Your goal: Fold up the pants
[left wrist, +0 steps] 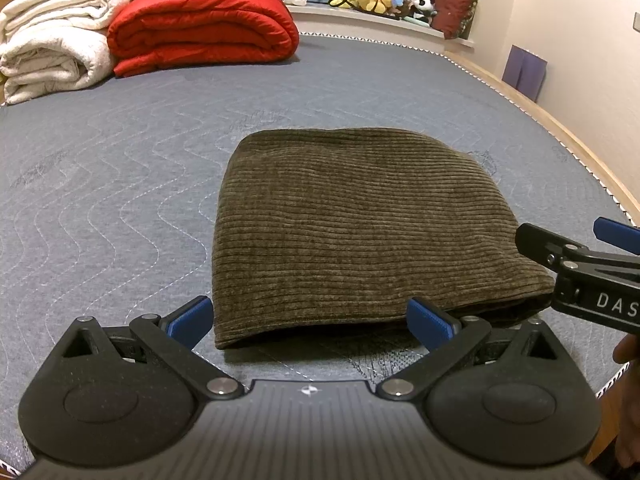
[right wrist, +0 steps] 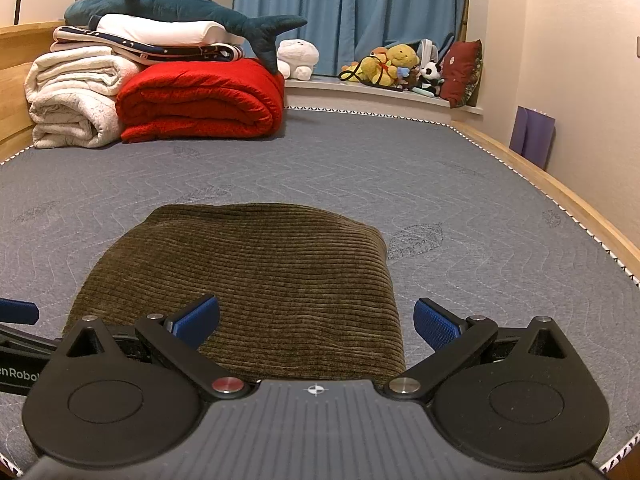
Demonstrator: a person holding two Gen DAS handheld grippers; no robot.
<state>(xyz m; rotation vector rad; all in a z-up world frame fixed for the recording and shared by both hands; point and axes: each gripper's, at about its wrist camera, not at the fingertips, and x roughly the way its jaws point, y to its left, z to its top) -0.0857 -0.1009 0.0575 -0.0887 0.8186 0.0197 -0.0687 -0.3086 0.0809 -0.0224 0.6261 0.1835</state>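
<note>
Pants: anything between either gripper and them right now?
Nothing visible. The folded pants lie directly ahead of the left gripper and the right gripper, both with jaws open; only bare mattress lies around them.

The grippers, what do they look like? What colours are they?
Both the left gripper and the right gripper are matte black, with round hinge housings, silver rivets and ribbed grey bodies. Their fingertips wear textured blue pads. White lettering runs along their sides. No cables show.
</note>
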